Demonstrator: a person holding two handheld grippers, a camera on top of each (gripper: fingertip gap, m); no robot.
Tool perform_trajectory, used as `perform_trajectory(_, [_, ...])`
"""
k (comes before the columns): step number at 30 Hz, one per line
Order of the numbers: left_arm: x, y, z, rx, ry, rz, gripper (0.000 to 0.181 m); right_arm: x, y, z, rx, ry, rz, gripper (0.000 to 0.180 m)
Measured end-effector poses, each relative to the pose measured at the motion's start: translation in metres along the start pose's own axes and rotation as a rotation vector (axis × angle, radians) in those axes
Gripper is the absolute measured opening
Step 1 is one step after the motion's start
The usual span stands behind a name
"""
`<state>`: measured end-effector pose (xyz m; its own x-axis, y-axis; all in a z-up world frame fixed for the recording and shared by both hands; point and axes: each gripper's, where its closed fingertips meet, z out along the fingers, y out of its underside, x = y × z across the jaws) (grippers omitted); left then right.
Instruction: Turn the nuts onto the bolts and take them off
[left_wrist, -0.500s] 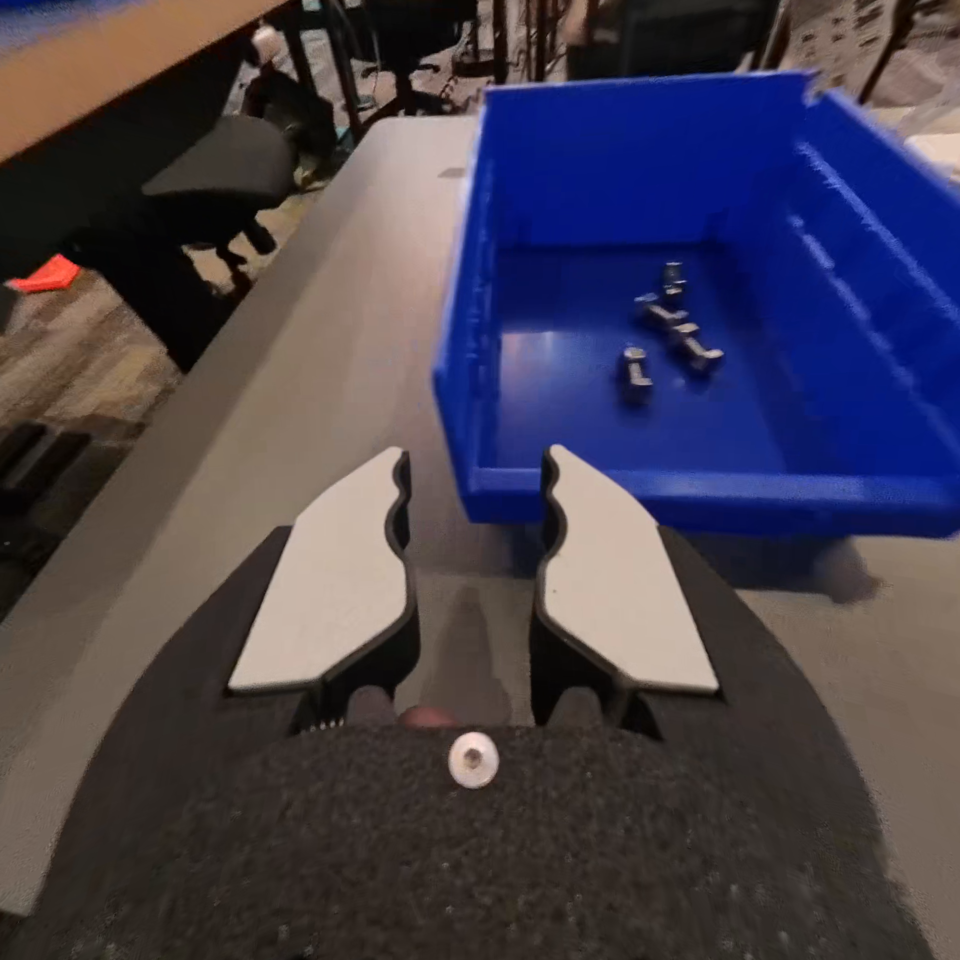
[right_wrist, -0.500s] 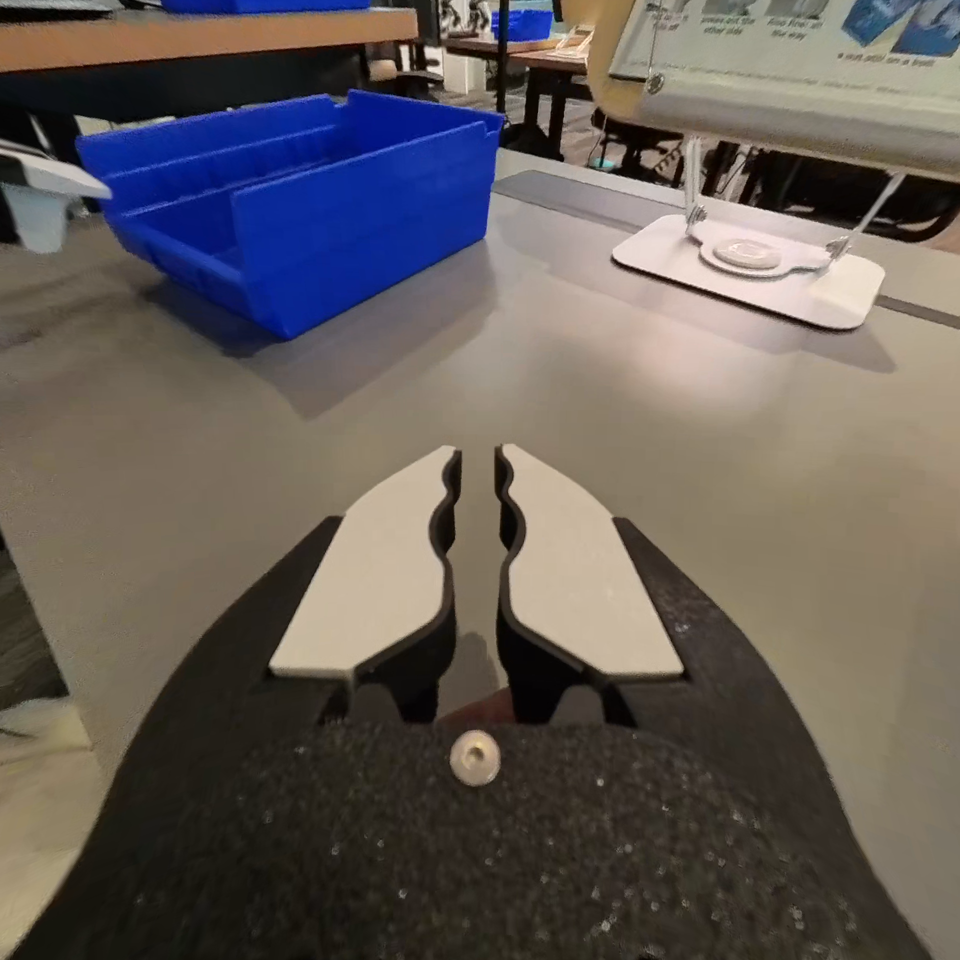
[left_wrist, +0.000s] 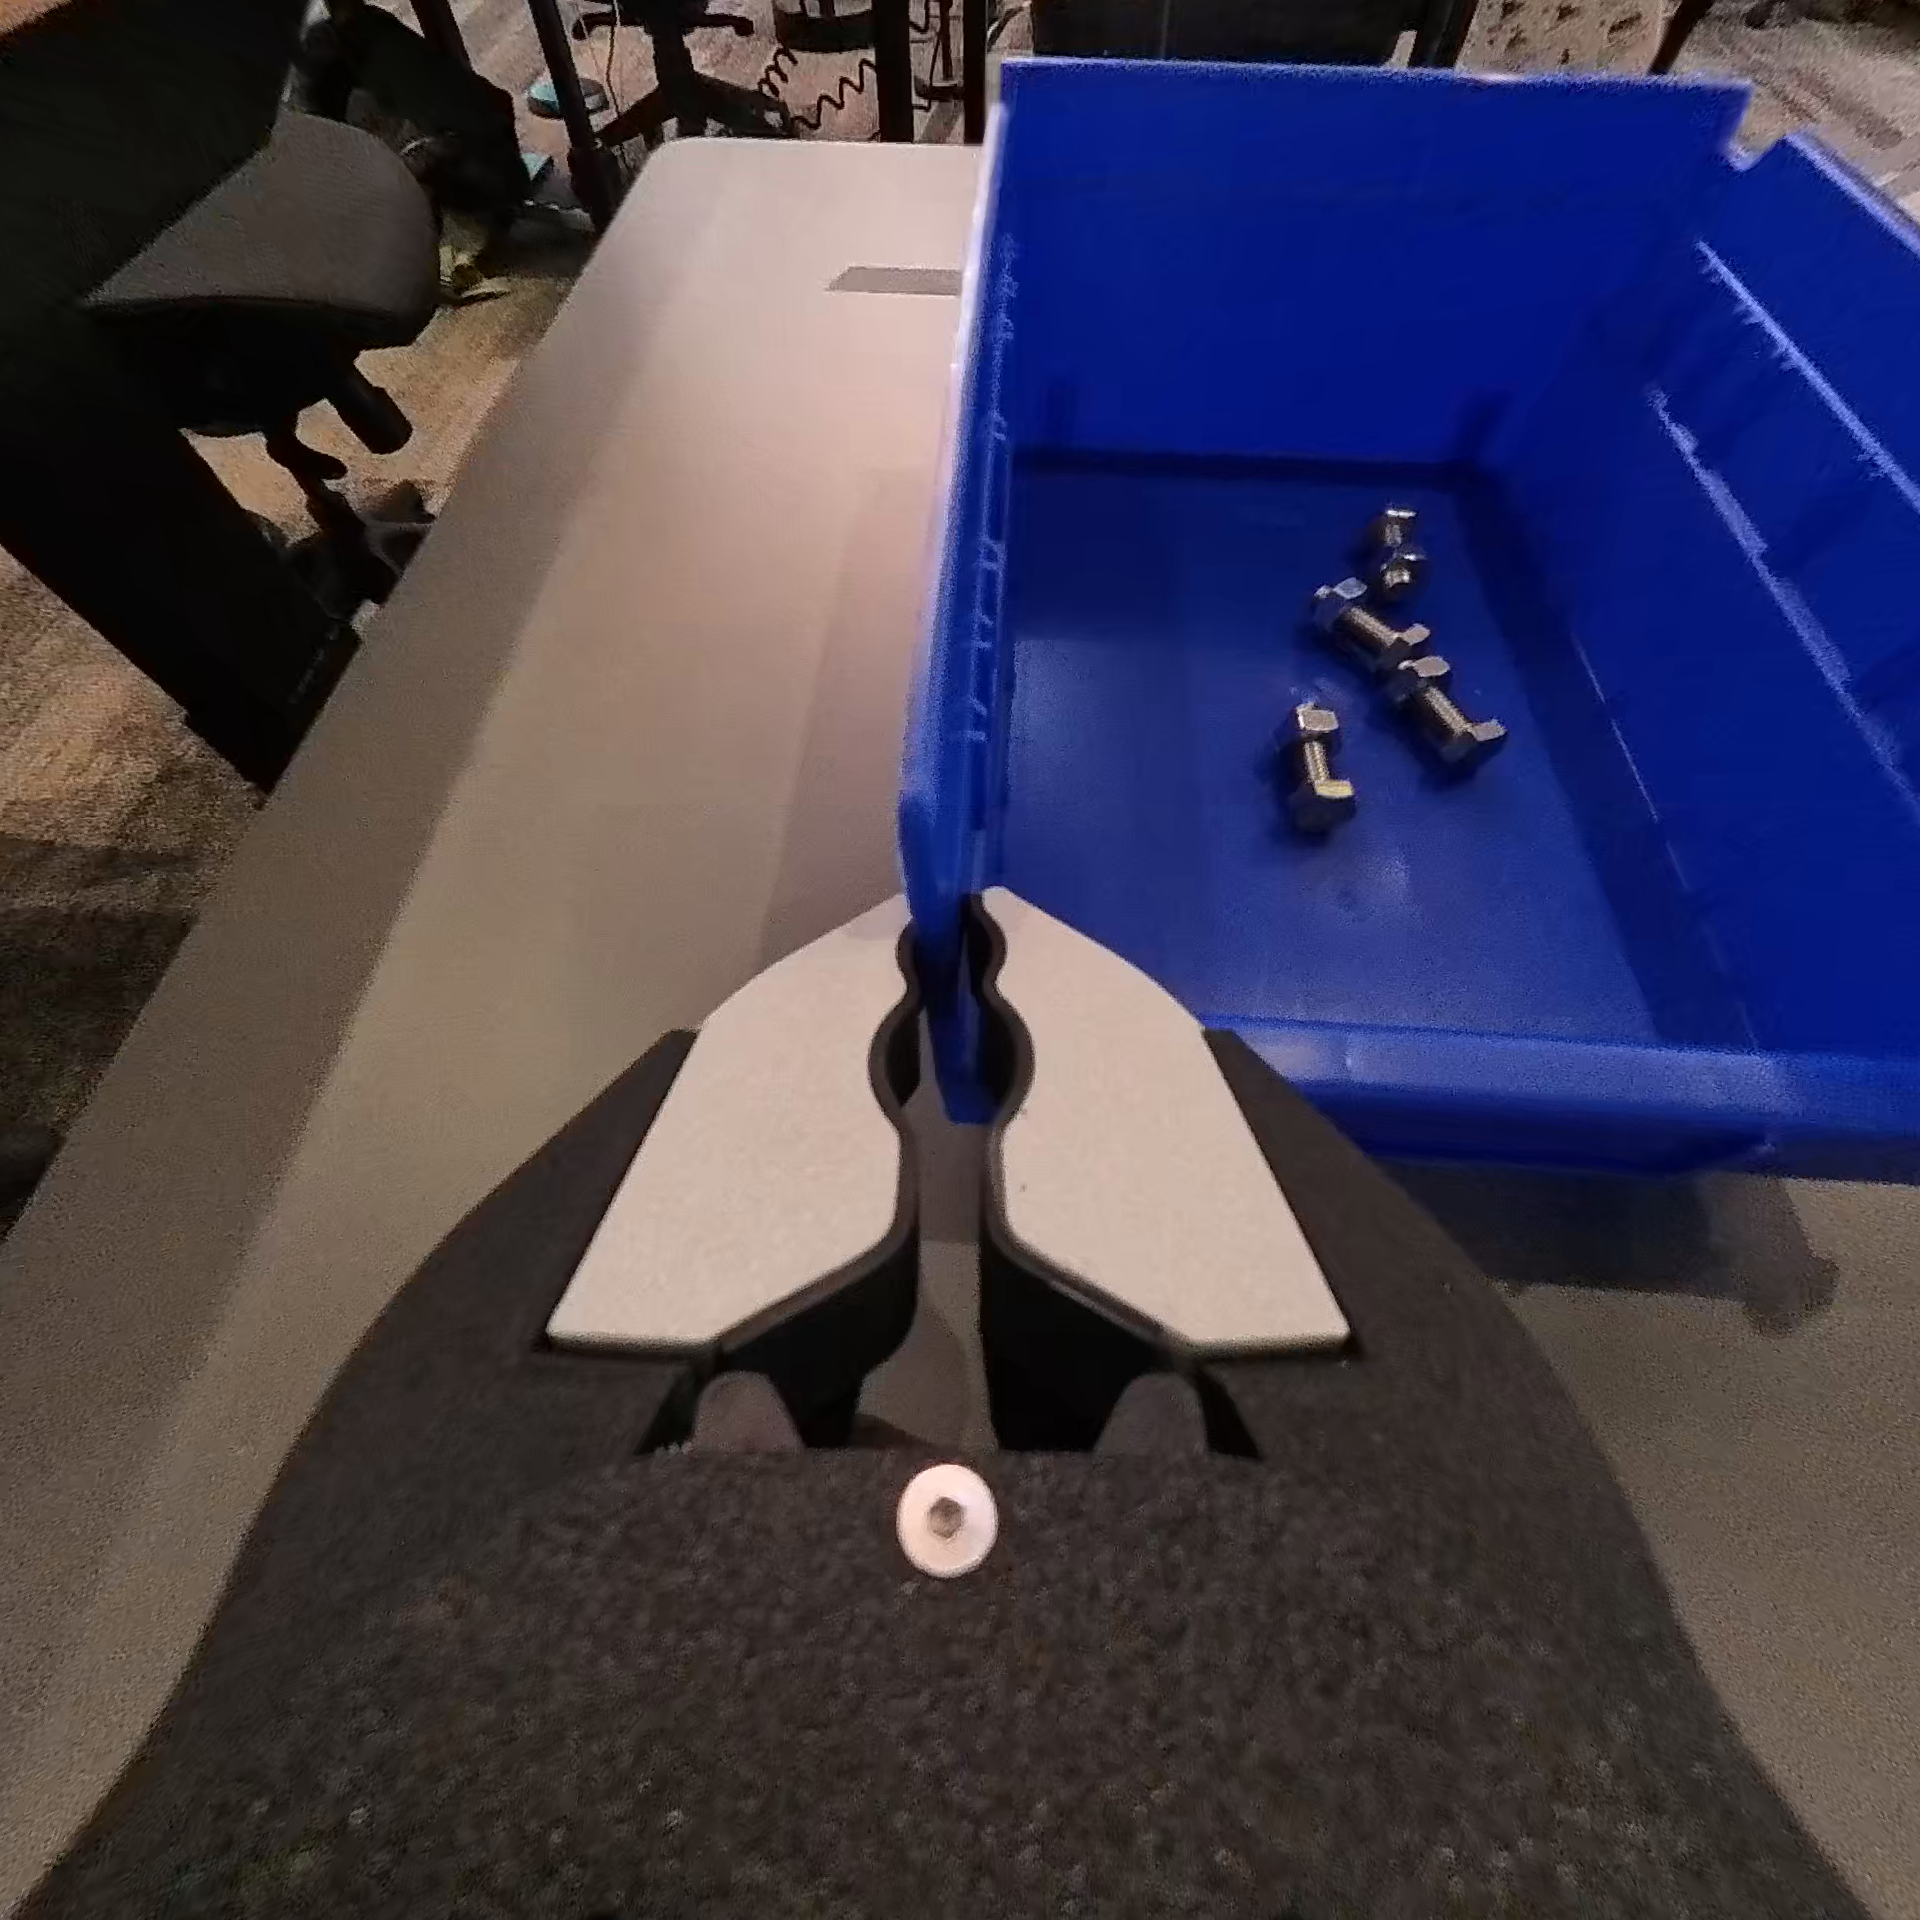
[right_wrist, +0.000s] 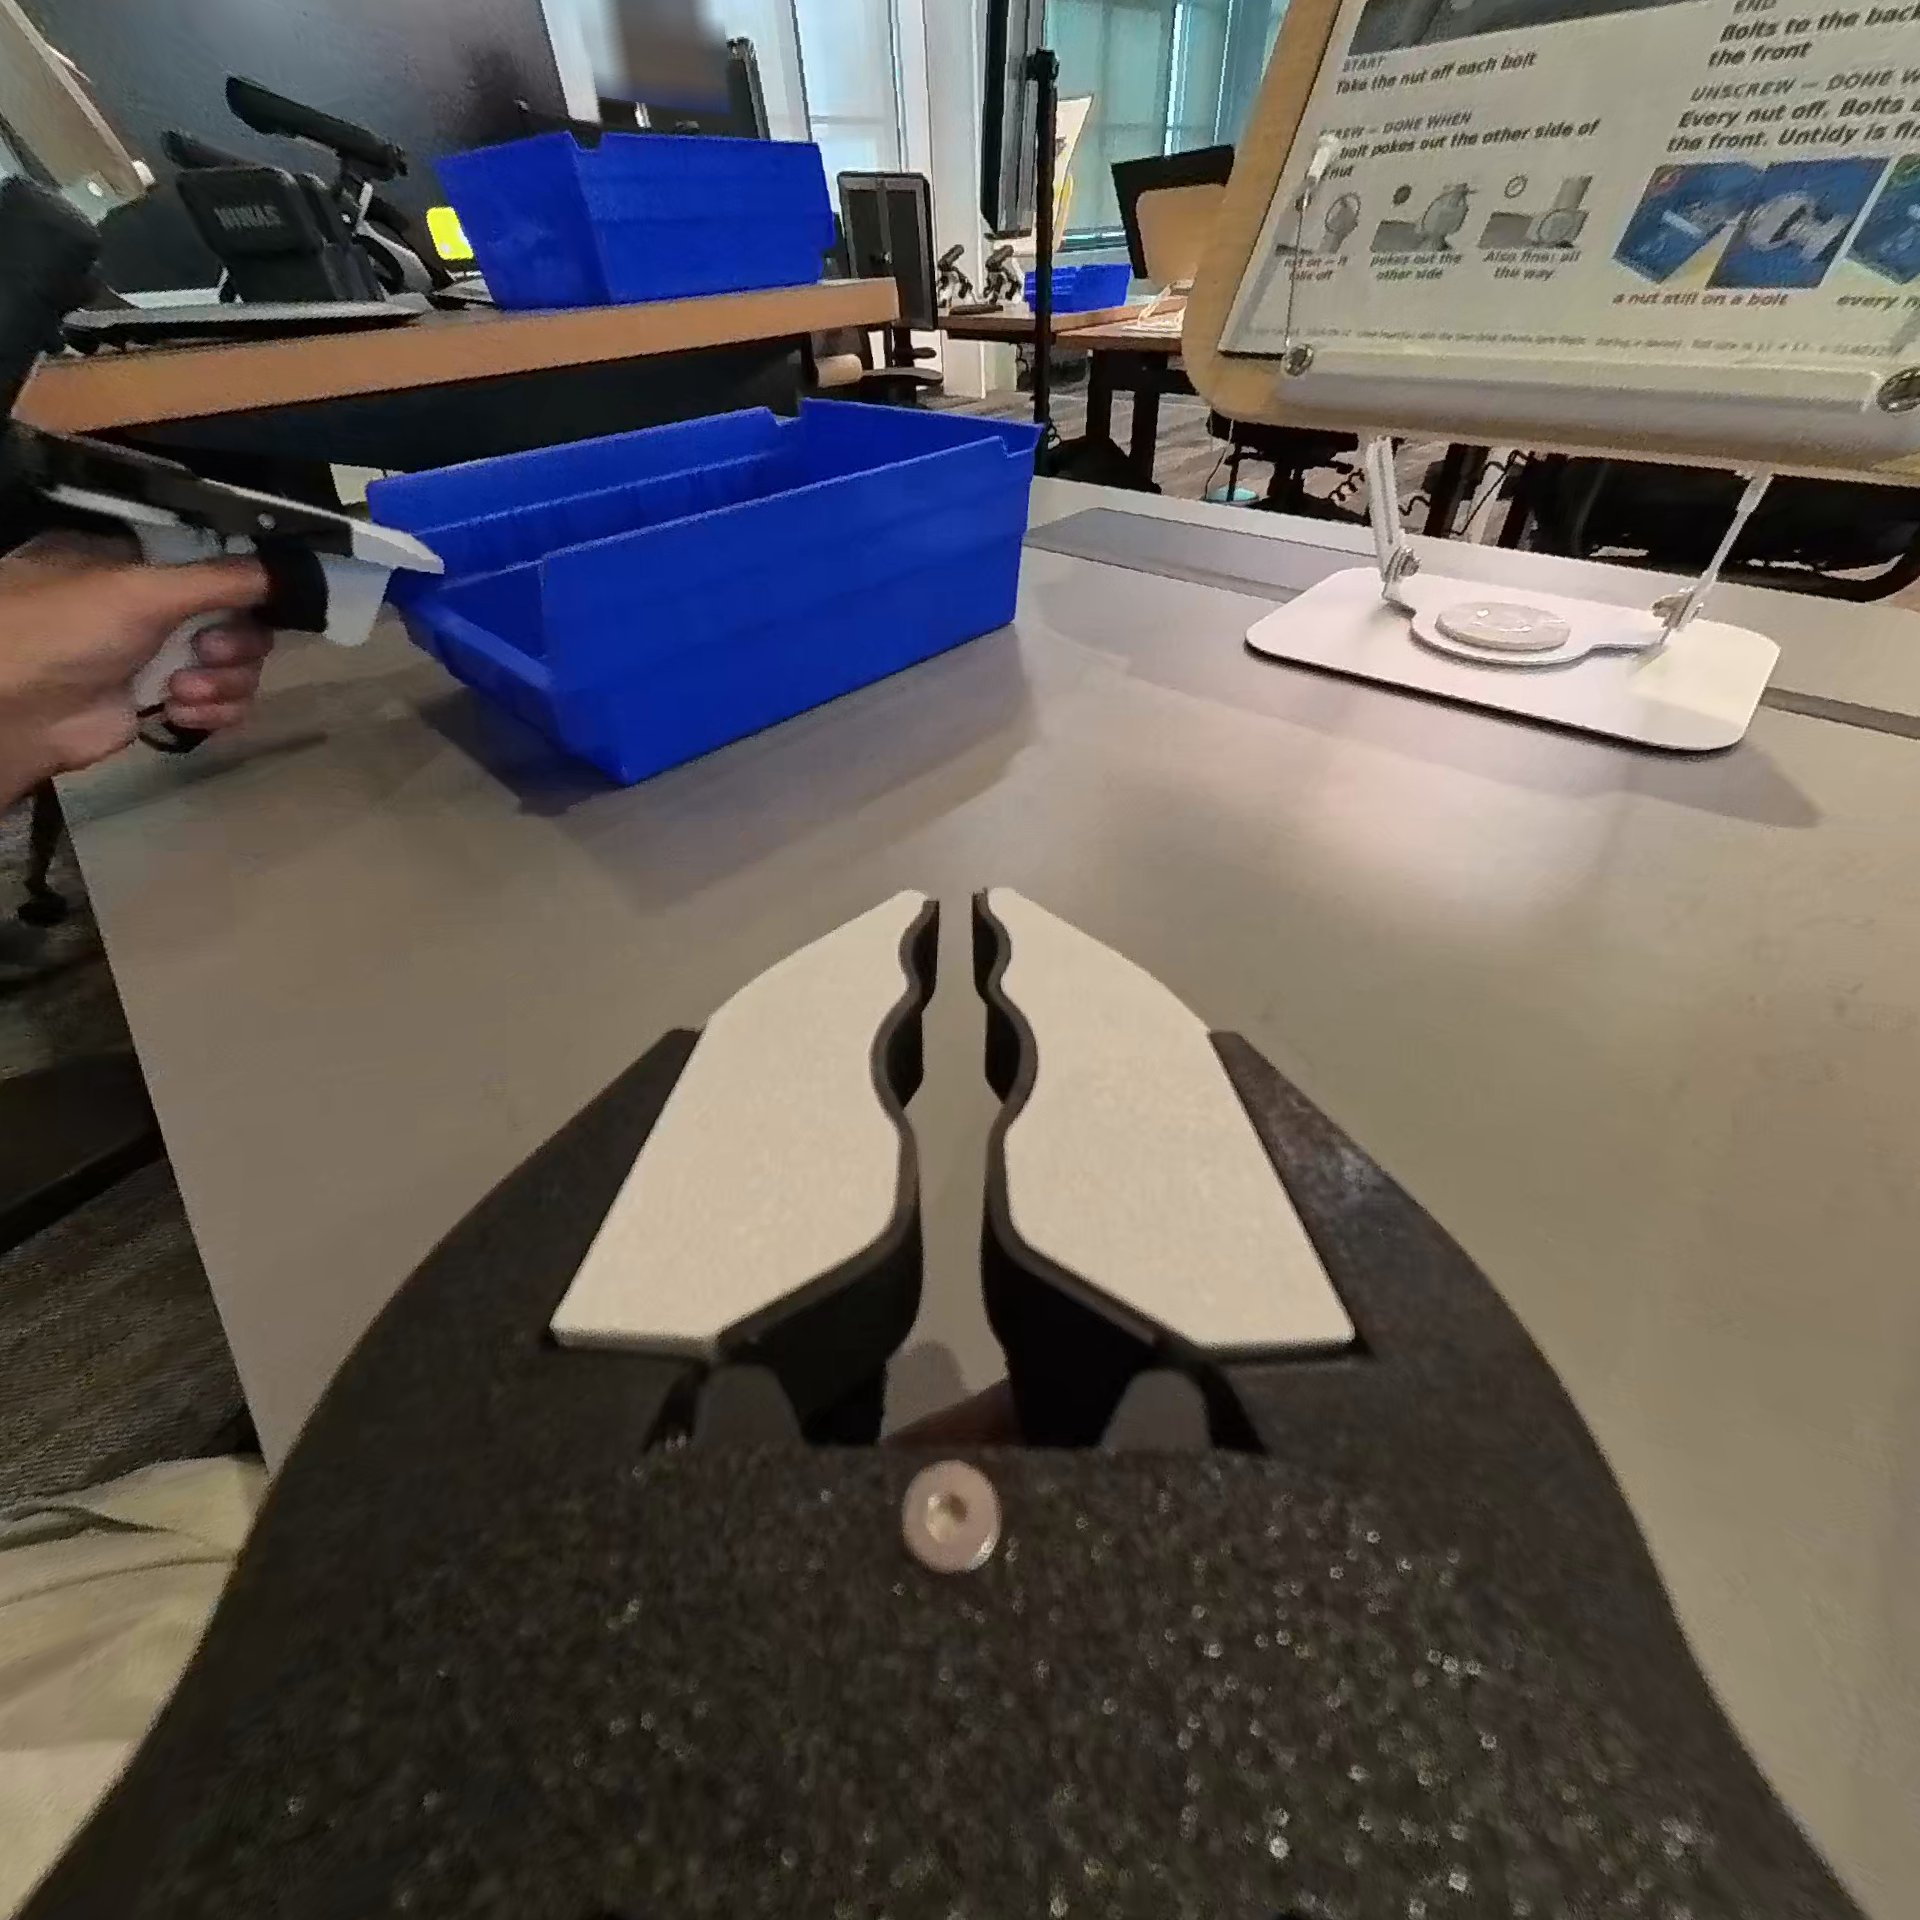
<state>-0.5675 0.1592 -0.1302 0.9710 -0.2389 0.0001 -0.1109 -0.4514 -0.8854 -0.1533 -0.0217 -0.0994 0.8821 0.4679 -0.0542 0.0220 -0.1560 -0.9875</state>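
Observation:
A blue bin (left_wrist: 1299, 260) stands on the grey table (left_wrist: 644, 675) and holds several steel bolts with nuts on them (left_wrist: 1387, 665). My left gripper (left_wrist: 954, 914) is shut on the bin's near left corner wall, one finger outside and one inside. In the right wrist view the same bin (right_wrist: 748, 613) stands at the far left, with the left gripper (right_wrist: 395, 566) at its corner, held by a hand. My right gripper (right_wrist: 954, 909) is shut and empty, low over the bare table (right_wrist: 1351, 987), well short of the bin.
An instruction board on a white stand (right_wrist: 1507, 665) is at the table's far right. A second blue bin (right_wrist: 644, 218) sits on a wooden desk behind. An office chair (left_wrist: 270, 270) is beyond the table's left edge.
My left gripper has moved forward and closed on the bin's corner wall; it was open short of the bin. The right gripper has narrowed a little and tilted up.

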Motion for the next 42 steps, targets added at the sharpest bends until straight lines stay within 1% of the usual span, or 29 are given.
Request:
perform_trajectory(2, [-0.003,0.0,0.001,-0.006,0.002,0.009,0.007,0.0,0.001,-0.001,-0.009,0.005,-0.012,0.006])
perform_trajectory(3, [-0.006,0.001,-0.002,-0.015,-0.027,0.008,0.016,0.001,0.002,-0.003,-0.015,0.013,-0.027,0.006])
perform_trajectory(4, [-0.009,0.0,-0.007,-0.012,-0.061,0.009,0.029,0.002,0.002,-0.005,-0.02,0.028,-0.046,0.006])
perform_trajectory(5, [-0.01,-0.003,-0.016,0.004,-0.094,0.013,0.036,0.004,0.001,-0.008,-0.023,0.044,-0.067,0.006])
perform_trajectory(7, [-0.001,-0.016,-0.038,0.07,-0.139,0.039,0.036,0.007,-0.002,-0.013,-0.018,0.071,-0.1,0.006])
perform_trajectory(9, [0.025,-0.027,-0.049,0.078,-0.106,0.106,0.032,0.009,-0.006,-0.019,-0.01,0.078,-0.104,0.006])
perform_trajectory(11, [0.059,-0.029,-0.043,-0.048,-0.019,0.187,0.037,0.009,-0.01,-0.023,-0.003,0.067,-0.083,0.006])
perform_trajectory(12, [0.076,-0.031,-0.035,-0.119,0.043,0.215,0.04,0.009,-0.011,-0.024,-0.002,0.058,-0.069,0.006])
perform_trajectory(14, [0.102,-0.034,-0.012,-0.253,0.145,0.251,0.038,0.009,-0.012,-0.028,0.0,0.037,-0.043,0.006])
perform_trajectory(17, [0.106,-0.021,0.028,-0.503,0.168,0.245,0.036,0.011,-0.015,-0.031,0.01,0.022,-0.022,0.006])
perform_trajectory(18, [0.104,-0.013,0.037,-0.583,0.165,0.23,0.028,0.011,-0.016,-0.031,0.015,0.009,0.0,0.006])
perform_trajectory(19, [0.098,-0.007,0.045,-0.642,0.135,0.21,0.014,0.009,-0.017,-0.031,0.019,-0.011,0.027,0.006])
perform_trajectory(20, [0.096,-0.005,0.051,-0.674,0.122,0.18,0.011,0.008,-0.017,-0.031,0.019,-0.028,0.048,0.006])
perform_trajectory(21, [0.098,-0.002,0.054,-0.716,0.14,0.151,0.012,0.007,-0.016,-0.03,0.016,-0.035,0.058,0.006])
perform_trajectory(24, [0.098,0.009,0.064,-0.833,0.135,0.092,0.038,0.006,-0.011,-0.028,0.002,-0.046,0.059,0.006])
perform_trajectory(26, [0.1,0.015,0.07,-0.88,0.136,0.046,0.039,0.003,-0.01,-0.028,-0.002,-0.054,0.054,0.006])
perform_trajectory(29, [0.101,0.018,0.079,-0.889,0.128,-0.011,0.037,0.0,-0.012,-0.029,-0.001,-0.058,0.033,0.006])
perform_trajectory(32, [0.102,0.019,0.084,-0.887,0.118,-0.022,0.035,-0.003,-0.016,-0.032,0.004,-0.058,0.015,0.006])
perform_trajectory(33, [0.102,0.019,0.084,-0.891,0.116,-0.03,0.032,-0.003,-0.016,-0.032,0.005,-0.058,0.011,0.006])
perform_trajectory(34, [0.102,0.021,0.084,-0.897,0.113,-0.035,0.019,-0.004,-0.016,-0.032,0.005,-0.06,0.01,0.006])
perform_trajectory(35, [0.101,0.021,0.084,-0.895,0.11,-0.038,0.018,-0.005,-0.017,-0.032,0.004,-0.063,0.01,0.006])
perform_trajectory(39, [0.095,0.024,0.077,-0.915,0.103,0.052,0.018,-0.01,-0.016,-0.033,-0.001,-0.074,-0.009,0.006])
perform_trajectory(42, [0.097,0.013,0.075,-0.823,0.161,0.143,0.018,-0.011,-0.012,-0.031,-0.013,-0.067,-0.03,0.005])
